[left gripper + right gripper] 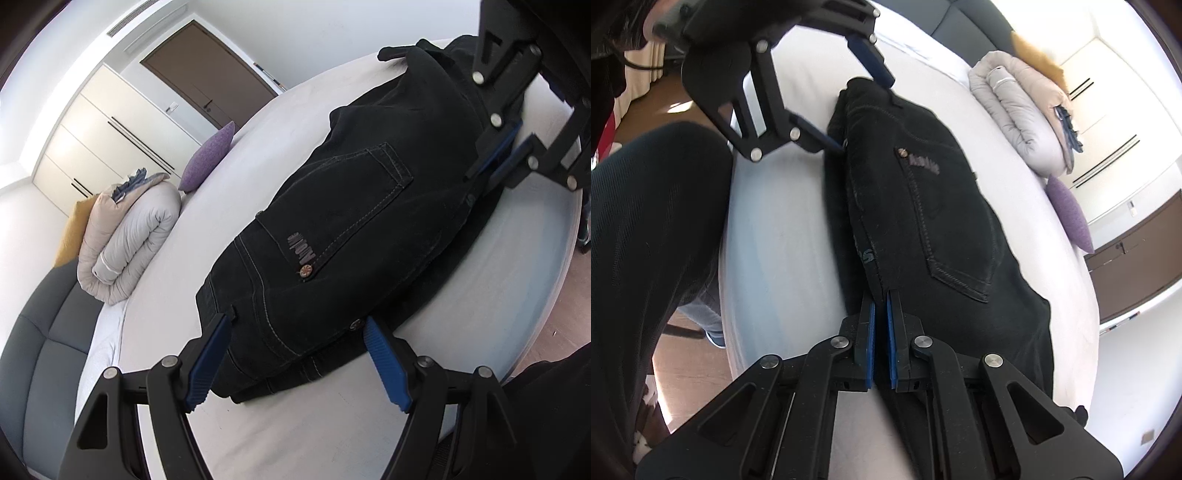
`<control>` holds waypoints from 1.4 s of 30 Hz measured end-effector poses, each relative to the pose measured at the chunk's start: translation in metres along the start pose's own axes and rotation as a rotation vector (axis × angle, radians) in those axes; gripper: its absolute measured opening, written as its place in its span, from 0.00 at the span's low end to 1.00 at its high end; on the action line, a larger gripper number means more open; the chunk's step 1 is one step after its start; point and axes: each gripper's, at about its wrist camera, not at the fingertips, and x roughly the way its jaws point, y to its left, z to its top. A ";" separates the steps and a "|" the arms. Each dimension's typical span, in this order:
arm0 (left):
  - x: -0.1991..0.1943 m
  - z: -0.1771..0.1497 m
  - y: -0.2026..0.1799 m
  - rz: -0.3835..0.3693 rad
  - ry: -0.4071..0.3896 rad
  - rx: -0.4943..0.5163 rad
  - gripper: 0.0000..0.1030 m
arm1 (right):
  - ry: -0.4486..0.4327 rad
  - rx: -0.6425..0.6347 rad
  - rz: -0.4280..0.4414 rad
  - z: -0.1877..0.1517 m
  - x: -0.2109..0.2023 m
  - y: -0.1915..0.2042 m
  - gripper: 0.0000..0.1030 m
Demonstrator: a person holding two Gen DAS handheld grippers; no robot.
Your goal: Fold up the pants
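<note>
Black pants [351, 229] lie folded on the white bed [258, 147].

The right gripper [881, 299], at 6 o'clock in its own view, has its blue fingers [891, 332] clenched on the near edge of the pants. The left gripper [295, 332] has its fingers spread wide, one on each side of the pants' end, not squeezing it. A rolled blanket [125, 240] and a purple pillow [208, 158] sit at 9 o'clock.

Black pants [369, 206] with pale stitching, white bed [258, 147], purple pillow [210, 158], blue-padded black gripper [295, 354]
</note>
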 end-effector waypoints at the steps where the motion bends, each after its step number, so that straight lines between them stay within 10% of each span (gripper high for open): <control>1: -0.001 -0.001 0.002 -0.005 0.002 -0.016 0.75 | 0.006 0.009 0.008 0.001 0.004 -0.001 0.05; 13: -0.001 0.041 0.049 -0.094 -0.074 -0.356 0.75 | -0.002 0.112 0.024 -0.004 0.012 -0.001 0.09; 16: 0.027 0.065 0.043 -0.161 -0.027 -0.387 0.75 | -0.027 0.154 0.032 -0.010 0.006 -0.006 0.18; 18: 0.054 0.074 0.027 -0.208 0.064 -0.372 0.73 | -0.035 0.220 0.062 -0.017 0.001 -0.014 0.49; 26: 0.089 0.059 0.019 -0.328 0.209 -0.533 0.70 | -0.154 0.865 0.177 -0.123 -0.043 -0.133 0.60; 34: 0.102 0.072 0.021 -0.352 0.310 -0.513 0.70 | -0.227 1.728 0.136 -0.333 -0.039 -0.302 0.60; 42: 0.105 0.077 0.014 -0.325 0.322 -0.519 0.70 | 0.018 1.502 -0.024 -0.288 0.014 -0.359 0.60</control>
